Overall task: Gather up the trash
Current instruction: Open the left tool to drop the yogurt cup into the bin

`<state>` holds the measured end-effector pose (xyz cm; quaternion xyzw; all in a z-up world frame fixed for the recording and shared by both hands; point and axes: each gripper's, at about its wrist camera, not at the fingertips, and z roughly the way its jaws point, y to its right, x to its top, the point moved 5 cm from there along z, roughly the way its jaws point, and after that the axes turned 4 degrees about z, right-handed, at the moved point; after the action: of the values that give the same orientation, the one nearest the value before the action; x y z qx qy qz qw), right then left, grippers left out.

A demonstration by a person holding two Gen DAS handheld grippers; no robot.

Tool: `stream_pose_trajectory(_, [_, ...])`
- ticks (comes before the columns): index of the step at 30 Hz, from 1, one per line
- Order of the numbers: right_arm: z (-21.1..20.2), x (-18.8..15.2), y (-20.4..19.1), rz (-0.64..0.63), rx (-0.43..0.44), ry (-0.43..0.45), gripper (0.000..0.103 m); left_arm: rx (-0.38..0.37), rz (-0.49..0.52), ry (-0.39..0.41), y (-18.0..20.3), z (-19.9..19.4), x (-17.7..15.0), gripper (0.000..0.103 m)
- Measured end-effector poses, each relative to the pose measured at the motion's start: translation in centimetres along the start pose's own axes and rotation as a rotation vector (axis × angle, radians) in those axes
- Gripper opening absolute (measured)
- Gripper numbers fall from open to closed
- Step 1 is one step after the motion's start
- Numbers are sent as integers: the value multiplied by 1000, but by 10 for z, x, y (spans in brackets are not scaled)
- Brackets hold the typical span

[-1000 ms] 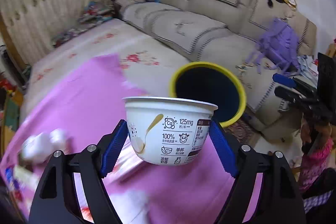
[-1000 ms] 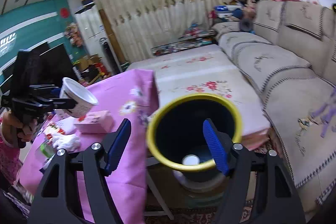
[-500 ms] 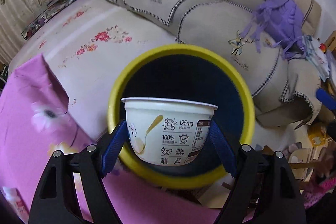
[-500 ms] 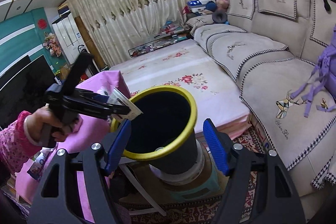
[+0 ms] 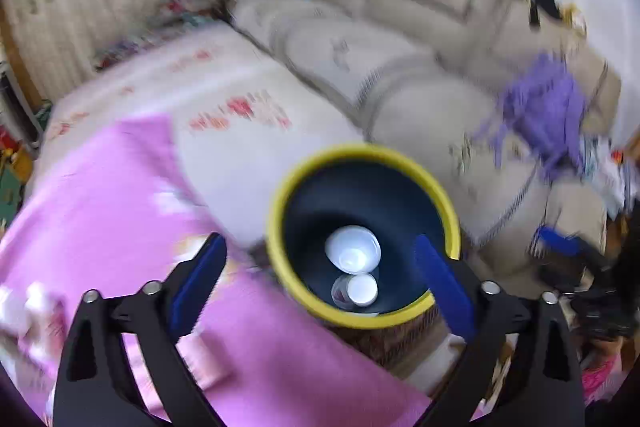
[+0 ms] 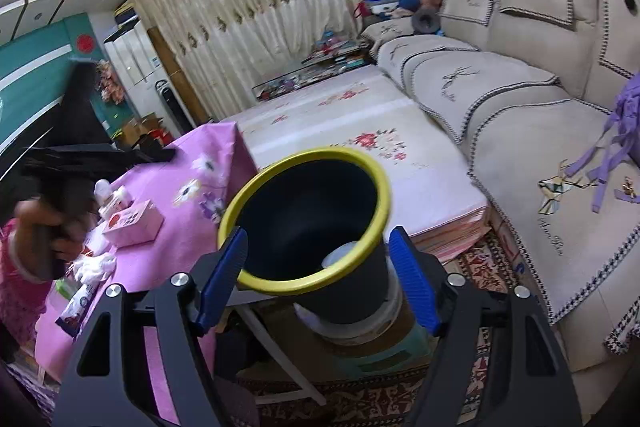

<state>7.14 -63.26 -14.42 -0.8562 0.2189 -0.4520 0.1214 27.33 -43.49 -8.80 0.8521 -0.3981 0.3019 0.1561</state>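
The dark bin with a yellow rim point(image 5: 362, 155) point(image 6: 382, 187) stands beside the pink-clothed table. A white yogurt cup point(image 5: 352, 250) lies at its bottom, above a smaller white round piece point(image 5: 362, 289); the right wrist view shows only the cup's edge point(image 6: 340, 255). My left gripper point(image 5: 318, 241) hovers near the bin's mouth, its jaws opening wide with nothing between them. A hand holds it at the left of the right wrist view point(image 6: 152, 155). My right gripper point(image 6: 318, 279) is open and empty, close in front of the bin.
The table point(image 6: 192, 195) carries a pink box point(image 6: 134, 223), crumpled white tissue point(image 6: 94, 265) and small packets. A beige sofa point(image 6: 500, 99) with a purple bag point(image 5: 548, 115) runs along the right. A low floral-covered platform point(image 6: 360, 135) lies behind the bin.
The left gripper carried the yogurt cup over the bin, opened, and the cup now lies inside. The left gripper then drew back toward the table. The right gripper came nearer the bin.
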Motion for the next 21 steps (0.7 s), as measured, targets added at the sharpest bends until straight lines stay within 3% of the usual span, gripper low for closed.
stream_pose_trajectory(3, [10,-4,-20,-20,35,-27,70,43,-80,106,-26,-63,-19,98])
stream_pose_trajectory(7, [23,-9,-65,-78,97,-58,70,142,-220,218,-74,-142,-68,98])
stream_pose_trajectory(16, [44,-53,-201,-228,225,-162,70,332,-402,299,-142,-250,-193,98])
stream_pose_trajectory(21, [56,-76,-263,-323,205,-163,70,404,-419,337,-158,-291,-243,98])
